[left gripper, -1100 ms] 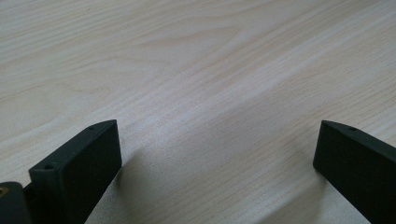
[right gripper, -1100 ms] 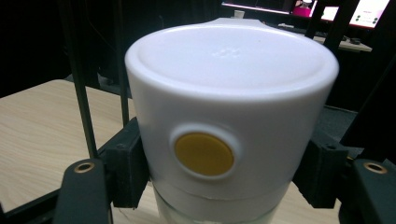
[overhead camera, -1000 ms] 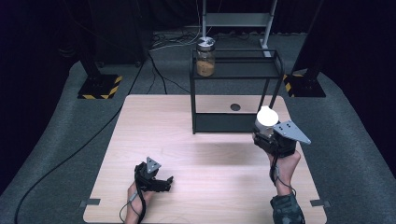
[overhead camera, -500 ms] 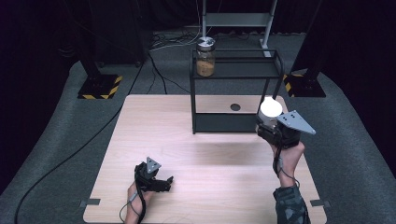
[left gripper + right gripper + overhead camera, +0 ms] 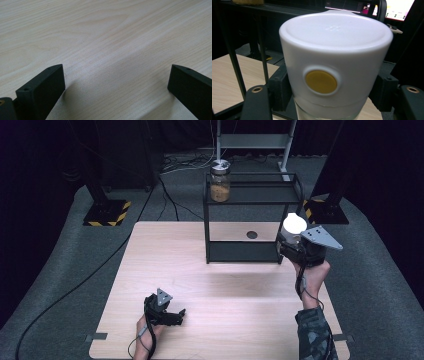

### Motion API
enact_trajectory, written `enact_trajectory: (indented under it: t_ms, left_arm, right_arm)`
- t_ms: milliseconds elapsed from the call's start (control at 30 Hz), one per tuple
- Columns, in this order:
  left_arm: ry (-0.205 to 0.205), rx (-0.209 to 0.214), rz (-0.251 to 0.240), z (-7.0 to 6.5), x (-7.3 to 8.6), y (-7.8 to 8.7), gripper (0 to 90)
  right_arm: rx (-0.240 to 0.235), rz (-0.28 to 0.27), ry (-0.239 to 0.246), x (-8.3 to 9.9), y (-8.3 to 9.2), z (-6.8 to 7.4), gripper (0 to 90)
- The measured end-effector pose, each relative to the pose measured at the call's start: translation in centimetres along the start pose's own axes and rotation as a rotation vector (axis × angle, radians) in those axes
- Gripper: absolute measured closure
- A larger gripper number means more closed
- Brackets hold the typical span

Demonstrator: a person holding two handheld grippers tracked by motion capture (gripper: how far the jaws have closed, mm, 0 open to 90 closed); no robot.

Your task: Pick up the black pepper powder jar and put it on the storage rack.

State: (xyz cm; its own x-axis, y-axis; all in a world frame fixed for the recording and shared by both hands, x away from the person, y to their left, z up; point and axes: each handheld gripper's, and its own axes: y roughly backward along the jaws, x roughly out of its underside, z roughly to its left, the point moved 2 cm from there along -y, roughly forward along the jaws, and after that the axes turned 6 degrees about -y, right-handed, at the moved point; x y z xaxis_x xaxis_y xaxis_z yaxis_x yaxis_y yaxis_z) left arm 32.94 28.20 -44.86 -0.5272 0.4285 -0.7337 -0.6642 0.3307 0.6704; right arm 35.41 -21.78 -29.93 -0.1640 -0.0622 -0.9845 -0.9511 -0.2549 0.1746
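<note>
The pale wooden tabletop [image 5: 165, 265] is left mostly bare, which gives both hands room to work. At its far edge a black metal rack [image 5: 250, 200] is set, its upper shelf carrying a glass jar [image 5: 220, 182] with a silvery lid and a brownish filling; the jar is kept at the shelf's left end, so the right part is free, probably for a second container.

A white-capped bottle [image 5: 335, 65] is held upright in the right tool [image 5: 295, 251], just in front of the rack's right front post and raised off the tabletop. It is gripped below the cap, on the neck, so that the cap stays clear and the clear body hangs beneath; the jaws are clenched on it from both sides. It is judged that the bottle is being carried toward the rack.

The left tool [image 5: 167, 312] is rested low on the near left part of the tabletop, well apart from the rack, with its jaws spread wide and nothing between them, apparently parked out of the way.

On the cap a round yellow button [image 5: 321, 81] is set in a raised white ring. A faint embossed mark on the cap's top cannot be read. No label or writing is made out elsewhere.
</note>
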Motion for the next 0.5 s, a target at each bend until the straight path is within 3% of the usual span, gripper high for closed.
enact_trajectory:
  t_ms: [500]
  left_arm:
    - [0.0, 0.001, 0.0, 0.0, 0.0, 0.0, 0.9]
  right_arm:
    - [-0.002, 0.021, -0.023, -2.1, -2.1, -1.1, 29.8]
